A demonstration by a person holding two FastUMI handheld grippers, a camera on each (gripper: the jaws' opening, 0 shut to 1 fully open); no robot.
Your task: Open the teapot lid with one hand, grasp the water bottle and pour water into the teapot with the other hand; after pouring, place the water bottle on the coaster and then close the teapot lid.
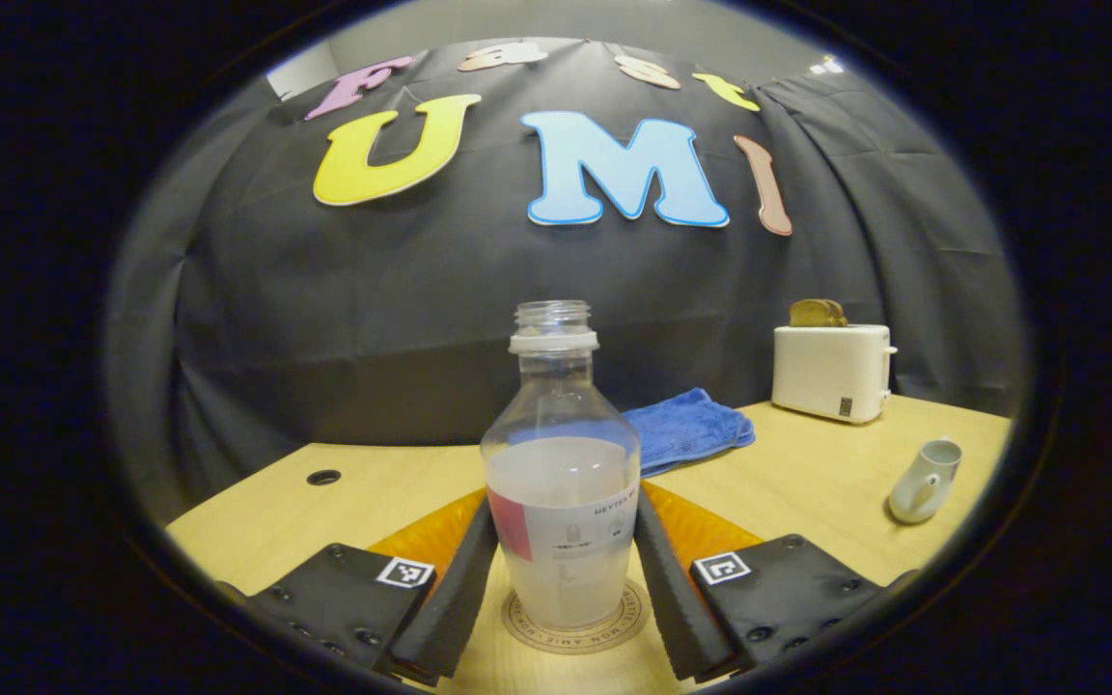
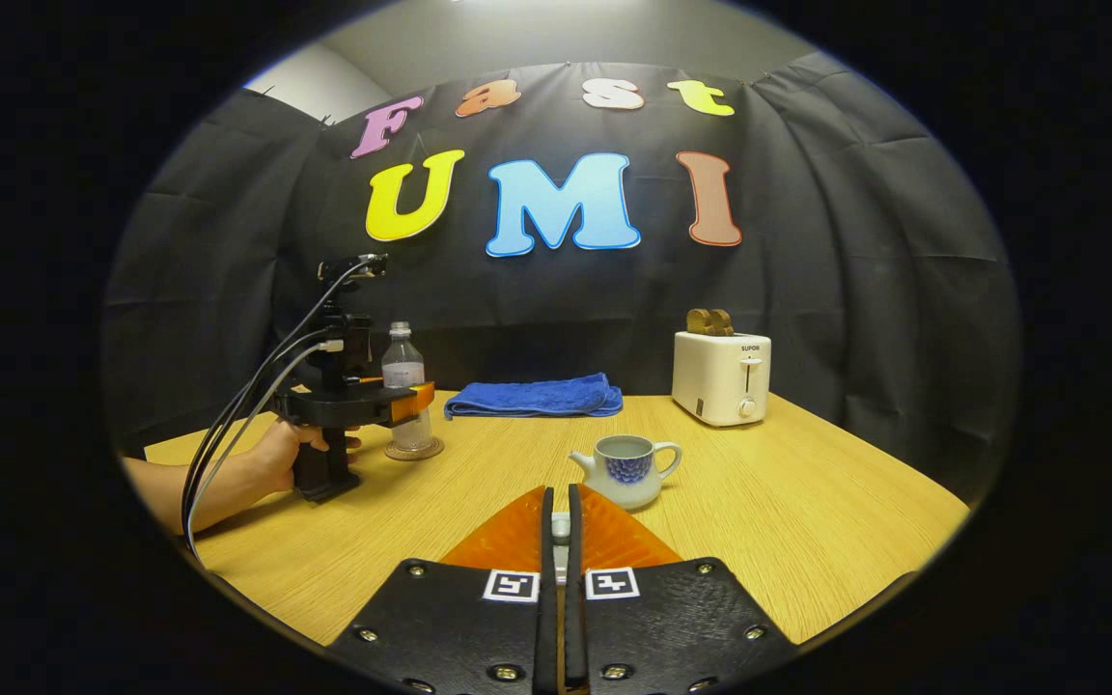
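While the water bottle (image 1: 562,483) stands upright on the round coaster (image 1: 577,625) at the lower middle of the left gripper view, the left gripper (image 1: 564,560) has its two fingers spread to either side of it, each finger lying right beside the bottle's lower body; whether they actually press on it cannot be told. The bottle has no cap and is about half full of cloudy liquid. Behind it, at the middle of that frame, lies a folded blue towel (image 1: 686,428) on the wooden table (image 1: 807,483). A white toaster (image 1: 831,372) with bread in its slots stands at the right of the frame, and the teapot (image 1: 925,481) sits at the far right edge, well apart from the bottle, its mouth open with no lid on it.

Seen from the right gripper view, the right gripper (image 2: 561,541) is at the bottom middle of the frame, its fingers pressed nearly together on a small pale thing that is mostly hidden between them; what it is cannot be told. Just above the fingertips in the frame stands the teapot (image 2: 628,468), white with a blue pattern, lidless, spout to the left. At the left of the frame a person's hand (image 2: 291,449) grips the handle of the left gripper (image 2: 402,401), with cables trailing from it, at the water bottle (image 2: 405,386) on its coaster (image 2: 413,451). The towel (image 2: 537,396) and toaster (image 2: 722,376) stand toward the back of the table (image 2: 807,502)
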